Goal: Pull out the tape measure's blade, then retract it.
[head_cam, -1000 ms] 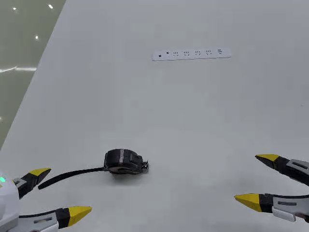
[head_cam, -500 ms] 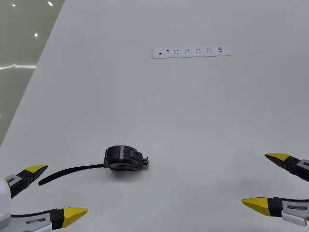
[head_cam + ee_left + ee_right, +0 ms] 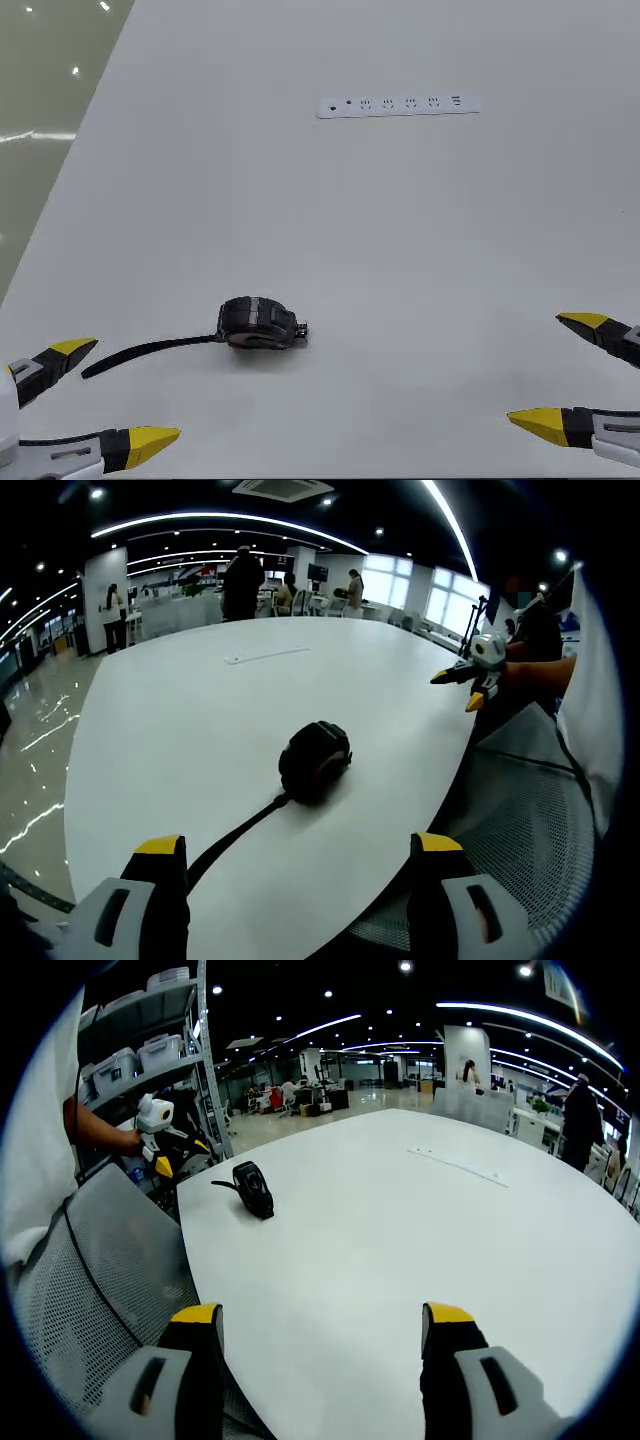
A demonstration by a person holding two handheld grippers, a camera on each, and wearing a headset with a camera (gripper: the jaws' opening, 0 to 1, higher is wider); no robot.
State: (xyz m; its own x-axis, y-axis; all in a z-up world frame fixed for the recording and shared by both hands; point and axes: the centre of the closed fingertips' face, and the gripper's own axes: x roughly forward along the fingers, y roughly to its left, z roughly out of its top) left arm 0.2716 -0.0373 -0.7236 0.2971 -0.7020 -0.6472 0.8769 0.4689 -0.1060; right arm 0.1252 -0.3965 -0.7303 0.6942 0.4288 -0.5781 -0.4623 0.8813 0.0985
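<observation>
Far from the tape measure [image 3: 258, 324], right tongs [image 3: 556, 370] have withdrawn.

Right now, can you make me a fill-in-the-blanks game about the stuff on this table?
1. The tape measure has a black strap that trails toward the ____ gripper.
2. The left gripper and the right gripper both have their jaws ____.
3. The jaw tips are coloured ____.
4. The power strip far back on the table is coloured ____.

Missing words: left, open, yellow, white.
</observation>
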